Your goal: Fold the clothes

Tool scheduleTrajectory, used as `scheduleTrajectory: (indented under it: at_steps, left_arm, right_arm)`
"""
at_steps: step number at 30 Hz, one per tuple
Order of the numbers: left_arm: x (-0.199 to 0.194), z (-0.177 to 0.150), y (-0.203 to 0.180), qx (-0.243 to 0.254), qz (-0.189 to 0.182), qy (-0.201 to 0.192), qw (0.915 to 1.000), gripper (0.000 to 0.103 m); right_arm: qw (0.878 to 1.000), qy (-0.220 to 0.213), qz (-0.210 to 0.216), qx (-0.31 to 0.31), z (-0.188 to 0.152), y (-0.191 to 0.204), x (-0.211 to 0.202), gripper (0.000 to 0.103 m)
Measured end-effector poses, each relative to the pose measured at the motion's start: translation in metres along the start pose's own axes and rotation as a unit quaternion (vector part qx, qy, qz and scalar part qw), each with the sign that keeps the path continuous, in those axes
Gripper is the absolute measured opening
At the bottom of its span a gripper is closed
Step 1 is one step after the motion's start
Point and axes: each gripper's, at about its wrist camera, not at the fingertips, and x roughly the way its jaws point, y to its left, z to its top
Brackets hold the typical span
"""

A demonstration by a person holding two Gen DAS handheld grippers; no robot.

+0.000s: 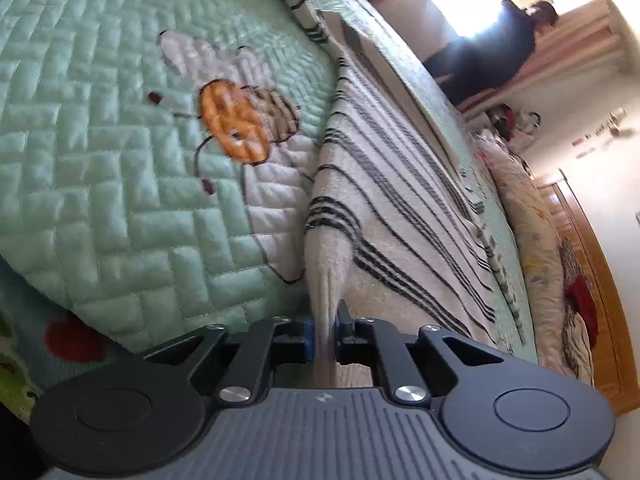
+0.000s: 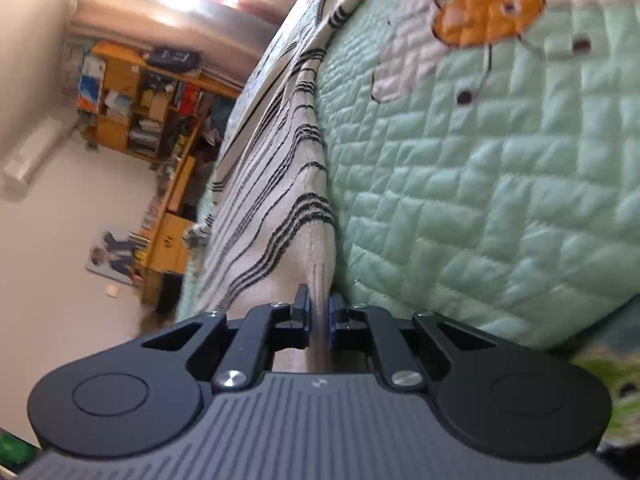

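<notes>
Surface: green quilted bedspread on a bed, with a stitched bee motif; no counter in use.
Garment: cream sweater with black stripes, spread along the bed, most of it lying flat; another striped stretch runs on toward the far end.
Left claw: clamped on a bunched near edge of the garment; cloth runs straight between the blue pads and rises off the quilt into a ridge.
Right claw: likewise clamped on a pinched edge of the same striped sweater, the fabric drawn up into a taut fold line just beside the quilt.
Framing: both views are rolled steeply, with some blur.
Progress (judgement): early. Both corners are secured and the edge is lifted, but no finished fold is visible; the body still lies open.
Remaining (judgement): carry the held edge over the body, lay it down, release, then fold again to a compact shape.
Background: a person stands by a bright window; wooden shelves line the wall.
</notes>
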Motion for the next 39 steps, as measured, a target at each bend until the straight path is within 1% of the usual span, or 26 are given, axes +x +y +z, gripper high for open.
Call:
scheduleTrajectory:
  at_steps: [2, 4, 6, 8, 10, 11, 12, 13, 15, 17, 18, 19, 20, 21, 22, 24, 25, 27, 28, 31, 32, 33, 35, 36, 38, 39]
  left_arm:
    - [-0.009, 0.003, -0.007, 0.016, 0.005, -0.012, 0.9998, 0.029]
    - [-0.018, 0.006, -0.015, 0.029, 0.018, -0.03, 0.999, 0.037]
    - [-0.025, 0.009, -0.027, 0.045, 0.026, -0.047, 0.9975, 0.044]
    - [-0.029, 0.012, -0.042, 0.069, 0.028, -0.063, 0.9952, 0.05]
    - [-0.029, 0.015, -0.066, 0.113, 0.004, -0.07, 0.9911, 0.059]
    - [-0.022, 0.015, -0.081, 0.131, -0.011, -0.069, 0.989, 0.067]
    - [-0.015, 0.015, -0.096, 0.147, -0.027, -0.066, 0.9866, 0.074]
    - [-0.005, 0.013, -0.109, 0.162, -0.049, -0.058, 0.9838, 0.077]
    - [0.02, 0.009, -0.121, 0.187, -0.083, -0.023, 0.9785, 0.091]
    - [0.044, 0.0, -0.115, 0.199, -0.064, 0.007, 0.9779, 0.091]
    - [0.046, -0.006, -0.106, 0.209, -0.052, 0.012, 0.9765, 0.085]
    - [0.048, -0.012, -0.098, 0.218, -0.04, 0.017, 0.9749, 0.077]
    - [0.05, -0.018, -0.089, 0.228, -0.029, 0.022, 0.973, 0.063]
    - [0.053, -0.024, -0.081, 0.238, -0.017, 0.027, 0.9708, 0.061]
    - [0.055, -0.03, -0.072, 0.247, -0.005, 0.031, 0.9684, 0.06]
    - [0.042, -0.029, -0.057, 0.218, -0.02, 0.038, 0.975, 0.057]
    - [0.038, -0.025, -0.049, 0.196, -0.029, 0.043, 0.9792, 0.056]
    - [0.034, -0.018, -0.039, 0.162, -0.035, 0.051, 0.9848, 0.047]
    - [0.033, -0.014, -0.034, 0.146, -0.037, 0.055, 0.987, 0.046]
    - [0.03, -0.01, -0.037, 0.139, -0.026, 0.062, 0.988, 0.047]
    - [0.032, -0.009, -0.042, 0.145, -0.021, 0.063, 0.9872, 0.051]
    - [0.038, -0.016, -0.051, 0.155, -0.014, 0.063, 0.9858, 0.058]
    - [0.039, -0.019, -0.071, 0.181, -0.003, 0.06, 0.9817, 0.068]
    - [0.039, -0.02, -0.083, 0.2, 0.0, 0.056, 0.9783, 0.069]
    - [0.04, -0.023, -0.107, 0.249, -0.009, 0.042, 0.9675, 0.072]
    - [0.044, -0.026, -0.12, 0.27, -0.011, 0.037, 0.962, 0.078]
  right_arm:
    - [0.999, -0.001, -0.024, -0.024, 0.001, 0.01, -0.006, 0.015]
    - [0.997, -0.018, -0.052, -0.058, 0.001, 0.024, -0.013, 0.027]
    - [0.992, -0.036, -0.073, -0.094, 0.002, 0.04, -0.017, 0.045]
    - [0.986, -0.057, -0.088, -0.13, 0.006, 0.057, -0.018, 0.051]
    - [0.982, -0.064, -0.069, -0.166, 0.011, 0.078, -0.011, 0.052]
    - [0.979, -0.066, -0.056, -0.185, 0.014, 0.09, -0.005, 0.056]
    - [0.976, -0.066, -0.044, -0.204, 0.018, 0.103, 0.003, 0.062]
    - [0.972, -0.066, -0.031, -0.222, 0.02, 0.116, 0.012, 0.065]
    - [0.968, -0.064, -0.001, -0.245, 0.024, 0.135, 0.03, 0.068]
    - [0.97, -0.044, 0.016, -0.237, 0.029, 0.136, 0.053, 0.068]
    - [0.971, -0.03, 0.009, -0.237, 0.029, 0.132, 0.063, 0.066]
    - [0.97, -0.016, -0.045, -0.24, 0.026, 0.117, 0.072, 0.064]
    - [0.965, -0.002, -0.1, -0.241, 0.023, 0.102, 0.08, 0.051]
    - [0.958, 0.012, -0.154, -0.242, 0.02, 0.087, 0.089, 0.012]
    - [0.963, -0.017, -0.139, -0.231, 0.014, 0.067, 0.074, 0.006]
    - [0.984, -0.02, -0.093, -0.149, 0.012, 0.036, 0.045, 0.0]
    - [0.985, -0.019, -0.091, -0.144, 0.011, 0.033, 0.039, 0.0]
    - [0.987, -0.017, -0.088, -0.135, 0.008, 0.028, 0.028, 0.0]
    - [0.985, -0.015, -0.098, -0.144, 0.008, 0.033, 0.028, 0.0]
    - [0.976, -0.012, -0.132, -0.173, 0.007, 0.053, 0.029, 0.0]
    - [0.973, -0.012, -0.144, -0.182, 0.006, 0.062, 0.029, 0.005]
    - [0.969, -0.019, -0.145, -0.2, 0.004, 0.073, 0.03, 0.01]
    - [0.962, -0.031, -0.136, -0.235, 0.003, 0.096, 0.035, 0.011]
    - [0.959, -0.035, -0.125, -0.252, 0.002, 0.107, 0.038, 0.019]
    - [0.952, -0.044, -0.104, -0.286, 0.002, 0.129, 0.044, 0.032]
    - [0.949, -0.043, -0.095, -0.297, 0.001, 0.134, 0.05, 0.035]
